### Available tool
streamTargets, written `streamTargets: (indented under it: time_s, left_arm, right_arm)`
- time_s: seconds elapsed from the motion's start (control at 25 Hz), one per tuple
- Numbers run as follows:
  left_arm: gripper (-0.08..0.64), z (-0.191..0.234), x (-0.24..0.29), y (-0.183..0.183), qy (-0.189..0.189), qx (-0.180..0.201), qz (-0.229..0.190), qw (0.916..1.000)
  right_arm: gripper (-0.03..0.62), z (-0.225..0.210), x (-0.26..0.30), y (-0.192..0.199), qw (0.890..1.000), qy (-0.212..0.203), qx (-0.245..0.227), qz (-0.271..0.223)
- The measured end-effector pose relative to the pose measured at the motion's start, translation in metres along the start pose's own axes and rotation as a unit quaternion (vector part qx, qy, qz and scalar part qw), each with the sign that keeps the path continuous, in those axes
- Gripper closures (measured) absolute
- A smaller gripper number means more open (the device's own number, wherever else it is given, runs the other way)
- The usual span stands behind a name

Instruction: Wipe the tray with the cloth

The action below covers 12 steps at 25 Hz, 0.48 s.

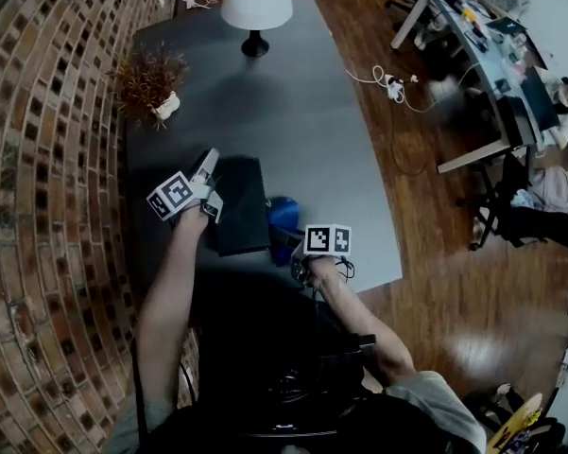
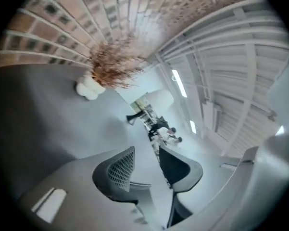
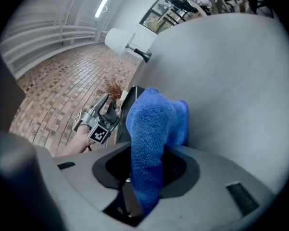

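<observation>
A black tray [image 1: 244, 214] lies on the dark grey table [image 1: 293, 112], near its front. Over the tray's left edge my left gripper [image 1: 206, 164] stands open; in the left gripper view its jaws [image 2: 146, 163] have nothing between them and point along the table toward the plant. My right gripper [image 1: 301, 256] sits just right of the tray, shut on a blue cloth [image 1: 282, 218]. In the right gripper view the cloth [image 3: 151, 129] bulges up out of the jaws [image 3: 145, 173], hiding their pads. Beyond it the tray's edge [image 3: 129, 100] and the left gripper [image 3: 103, 113] show.
A dried plant in a white pot [image 1: 153, 85] stands at the table's left, by the brick wall [image 1: 38, 159]. A white lamp [image 1: 255, 8] stands at the far end. A cable and power strip [image 1: 393, 85] lie on the wooden floor to the right, near desks [image 1: 491, 55].
</observation>
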<state>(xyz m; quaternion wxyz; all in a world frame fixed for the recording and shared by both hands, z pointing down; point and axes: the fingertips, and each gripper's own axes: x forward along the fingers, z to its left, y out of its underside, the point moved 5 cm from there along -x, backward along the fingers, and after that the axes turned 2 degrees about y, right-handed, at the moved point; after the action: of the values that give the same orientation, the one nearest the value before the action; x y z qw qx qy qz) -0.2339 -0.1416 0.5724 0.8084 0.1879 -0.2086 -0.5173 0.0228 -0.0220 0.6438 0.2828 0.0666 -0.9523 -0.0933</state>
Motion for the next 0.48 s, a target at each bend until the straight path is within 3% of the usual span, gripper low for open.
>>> streamTargets:
  time_s: [0.08, 0.16, 0.24, 0.32, 0.36, 0.4, 0.48]
  left_arm:
    - [0.419, -0.021, 0.014, 0.009, 0.062, -0.01, 0.026, 0.9977]
    - [0.428, -0.037, 0.002, 0.02, 0.07, 0.027, 0.044, 0.9962]
    - [0.428, -0.049, -0.028, 0.029, 0.042, 0.12, 0.071, 0.9893]
    - [0.428, -0.045, -0.067, 0.038, -0.016, 0.21, 0.098, 0.9726]
    - [0.428, -0.038, -0.085, 0.046, -0.044, 0.238, 0.115, 0.9635]
    - [0.428, -0.03, -0.101, 0.056, -0.062, 0.248, 0.135, 0.9571]
    - [0.426, -0.019, -0.123, 0.078, -0.064, 0.228, 0.167, 0.9573]
  right_arm:
    - [0.448, 0.007, 0.011, 0.017, 0.999, -0.021, 0.009, 0.024]
    - [0.448, 0.009, 0.011, 0.024, 0.999, -0.026, -0.004, 0.037]
    - [0.448, 0.003, -0.003, 0.015, 0.999, -0.026, -0.014, 0.023]
    - [0.448, -0.008, -0.024, 0.001, 1.0, -0.02, -0.014, 0.003]
    - [0.448, -0.015, -0.032, -0.005, 1.0, -0.013, -0.014, -0.006]
    - [0.448, -0.022, -0.038, -0.011, 1.0, -0.004, -0.015, -0.011]
    - [0.446, -0.032, -0.044, -0.023, 0.999, 0.016, -0.033, -0.017]
